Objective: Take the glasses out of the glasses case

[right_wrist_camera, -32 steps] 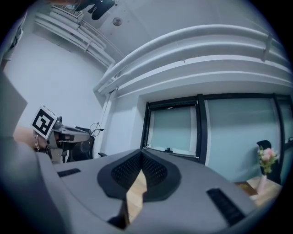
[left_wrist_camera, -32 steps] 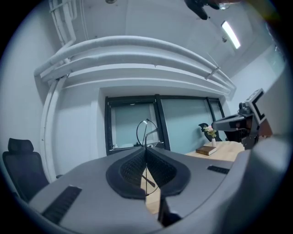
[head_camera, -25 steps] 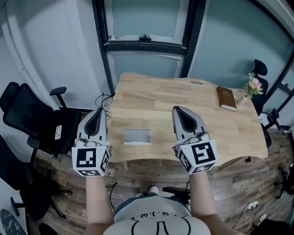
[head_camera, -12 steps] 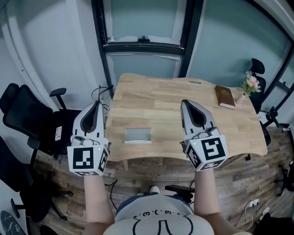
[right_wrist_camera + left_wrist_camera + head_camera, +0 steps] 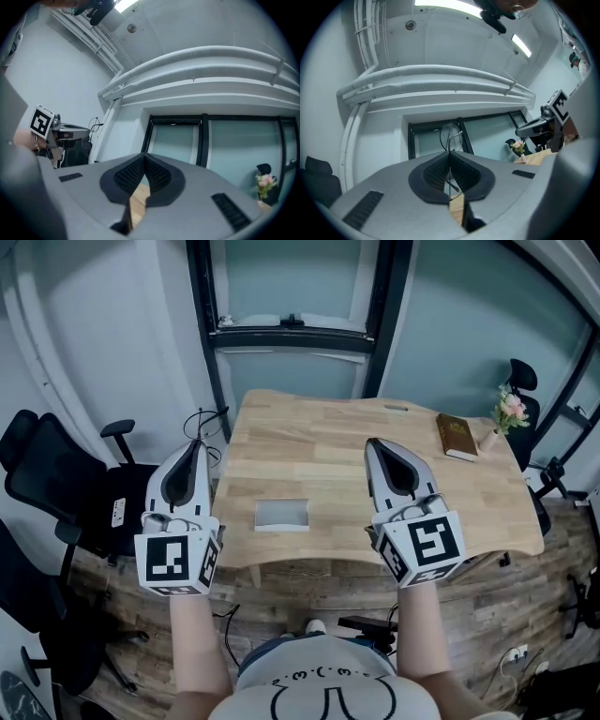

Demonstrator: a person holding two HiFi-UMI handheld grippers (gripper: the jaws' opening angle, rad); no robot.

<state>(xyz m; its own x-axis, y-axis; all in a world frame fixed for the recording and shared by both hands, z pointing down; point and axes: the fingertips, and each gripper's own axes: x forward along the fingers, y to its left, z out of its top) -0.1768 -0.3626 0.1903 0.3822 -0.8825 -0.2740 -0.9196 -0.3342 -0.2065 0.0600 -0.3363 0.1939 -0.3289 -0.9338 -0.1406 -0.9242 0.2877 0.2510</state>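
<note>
Wire-framed glasses hang from the tip of my left gripper, which is shut on a thin part of the frame. In the left gripper view one round lens sticks up past that gripper, and a wire runs down between the pads. The grey glasses case lies open on the wooden table, near its front edge, between my two grippers. My right gripper hovers above the table right of the case, shut and empty; its tips meet in the right gripper view.
A brown book and a small vase of flowers sit at the table's far right. Black office chairs stand left of the table, and another chair at the right. A dark window frame is behind the table.
Both grippers have risen a little. The right one has drifted to the right, and the left one slightly left with the glasses still in it.
</note>
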